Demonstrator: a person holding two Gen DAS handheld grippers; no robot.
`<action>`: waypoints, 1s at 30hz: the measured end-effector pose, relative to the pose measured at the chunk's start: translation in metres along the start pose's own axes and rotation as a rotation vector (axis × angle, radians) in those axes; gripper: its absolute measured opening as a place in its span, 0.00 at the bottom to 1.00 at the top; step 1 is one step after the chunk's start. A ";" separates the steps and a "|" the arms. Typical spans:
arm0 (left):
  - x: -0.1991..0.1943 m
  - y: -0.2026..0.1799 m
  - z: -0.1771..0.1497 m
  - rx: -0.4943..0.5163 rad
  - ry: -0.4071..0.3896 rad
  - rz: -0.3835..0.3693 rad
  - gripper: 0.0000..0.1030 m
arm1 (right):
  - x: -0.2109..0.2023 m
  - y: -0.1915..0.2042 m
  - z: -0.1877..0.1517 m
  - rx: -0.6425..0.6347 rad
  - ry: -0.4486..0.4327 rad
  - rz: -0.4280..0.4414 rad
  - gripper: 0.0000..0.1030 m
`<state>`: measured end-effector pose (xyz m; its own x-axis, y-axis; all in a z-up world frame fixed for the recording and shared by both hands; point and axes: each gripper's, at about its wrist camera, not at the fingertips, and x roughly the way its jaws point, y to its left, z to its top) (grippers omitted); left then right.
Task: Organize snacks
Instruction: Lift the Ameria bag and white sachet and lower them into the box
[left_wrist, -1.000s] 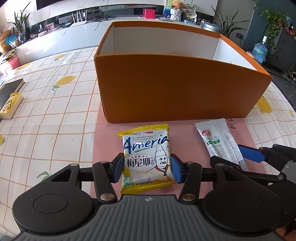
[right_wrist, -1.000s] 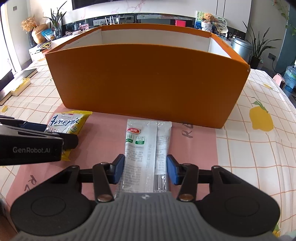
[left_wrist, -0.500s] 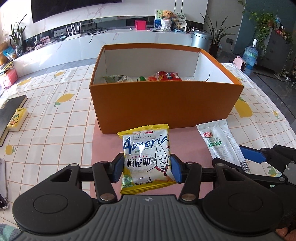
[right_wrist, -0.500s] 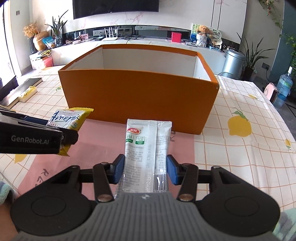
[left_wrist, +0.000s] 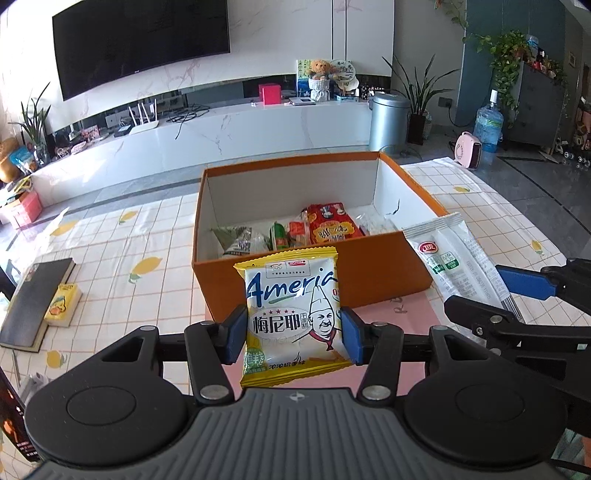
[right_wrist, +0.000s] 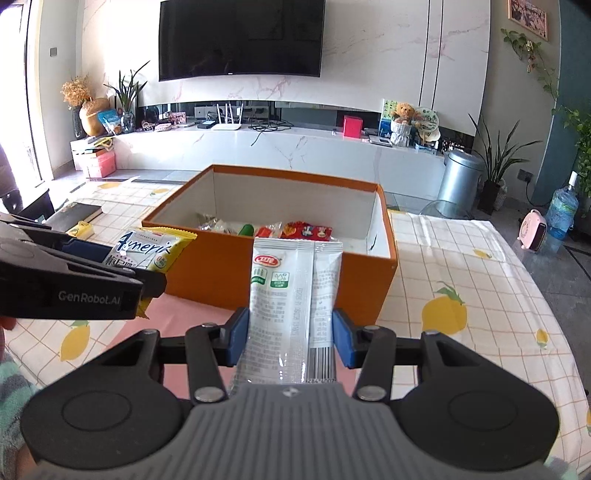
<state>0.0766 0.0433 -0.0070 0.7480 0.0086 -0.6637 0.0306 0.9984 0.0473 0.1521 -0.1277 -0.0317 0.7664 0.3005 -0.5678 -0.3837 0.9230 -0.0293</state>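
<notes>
My left gripper (left_wrist: 293, 338) is shut on a yellow and white Ameria snack packet (left_wrist: 291, 314) and holds it in the air, in front of an open orange box (left_wrist: 288, 282). My right gripper (right_wrist: 290, 339) is shut on a white sachet packet (right_wrist: 291, 295) with a red logo, also lifted before the orange box (right_wrist: 295, 280). The sachet shows in the left wrist view (left_wrist: 452, 258), the Ameria packet in the right wrist view (right_wrist: 149, 251). Several snacks (left_wrist: 295, 230) lie inside the box.
The box stands on a pink mat (left_wrist: 406, 314) over a lemon-print tablecloth (right_wrist: 480, 295). A dark book (left_wrist: 35, 301) and a small yellow box (left_wrist: 62, 304) lie at the left. A white TV counter (right_wrist: 277, 147) runs behind the table.
Both grippers have risen with their packets from the mat to above the box's rim height. The inside of the box has come into view.
</notes>
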 end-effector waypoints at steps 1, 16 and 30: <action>-0.001 0.001 0.004 0.006 -0.011 0.003 0.58 | -0.001 -0.001 0.005 -0.004 -0.010 -0.002 0.45; 0.024 0.007 0.066 0.080 -0.085 0.034 0.58 | 0.037 -0.014 0.098 -0.119 -0.063 0.004 0.45; 0.102 0.027 0.087 0.108 0.048 0.077 0.58 | 0.151 -0.016 0.129 -0.159 0.116 0.006 0.45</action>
<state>0.2110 0.0665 -0.0086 0.7184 0.0906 -0.6897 0.0474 0.9828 0.1785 0.3405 -0.0657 -0.0110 0.7028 0.2680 -0.6589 -0.4720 0.8688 -0.1500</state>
